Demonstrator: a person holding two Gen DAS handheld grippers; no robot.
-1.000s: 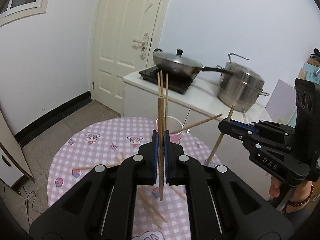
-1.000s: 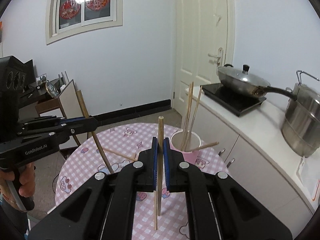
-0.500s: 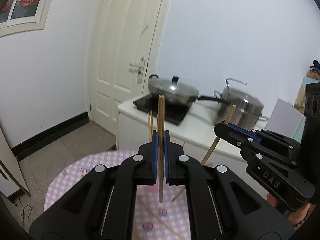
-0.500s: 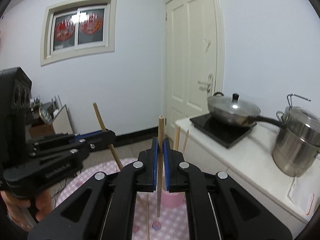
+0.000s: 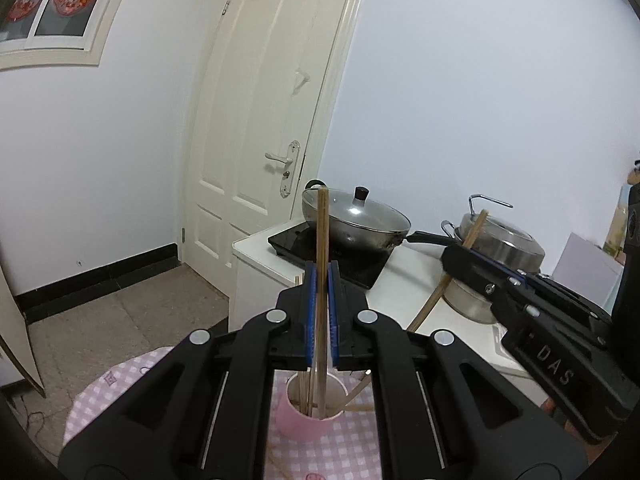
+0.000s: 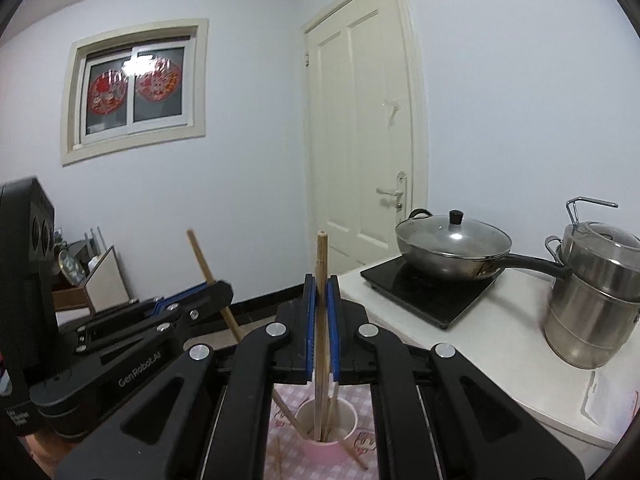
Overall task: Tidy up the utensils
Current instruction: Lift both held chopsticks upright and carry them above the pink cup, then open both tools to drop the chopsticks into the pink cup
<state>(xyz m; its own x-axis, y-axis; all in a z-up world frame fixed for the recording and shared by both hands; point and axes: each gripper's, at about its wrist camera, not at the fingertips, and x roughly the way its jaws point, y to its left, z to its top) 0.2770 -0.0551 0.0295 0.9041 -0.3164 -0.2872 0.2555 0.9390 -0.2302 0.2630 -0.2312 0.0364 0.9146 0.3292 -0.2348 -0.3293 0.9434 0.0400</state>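
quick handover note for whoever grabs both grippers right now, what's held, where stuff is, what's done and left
Left gripper: shut on a chopstick, upright over the pink cup.
Right gripper: shut on a second chopstick, also above the cup.
Done: several chopsticks already stand in the cup on the checked table.
Left: lower and release both held chopsticks into the cup; loose chopsticks by its base likely still need collecting.

Light: even, soft indoor, slightly cool.
Glare: highlights on wok lid (image 5: pixel 362 210) and steel pot (image 6: pixel 592 276).
Edges: fisheye bending, black corner vignette.
Focus: mostly sharp.
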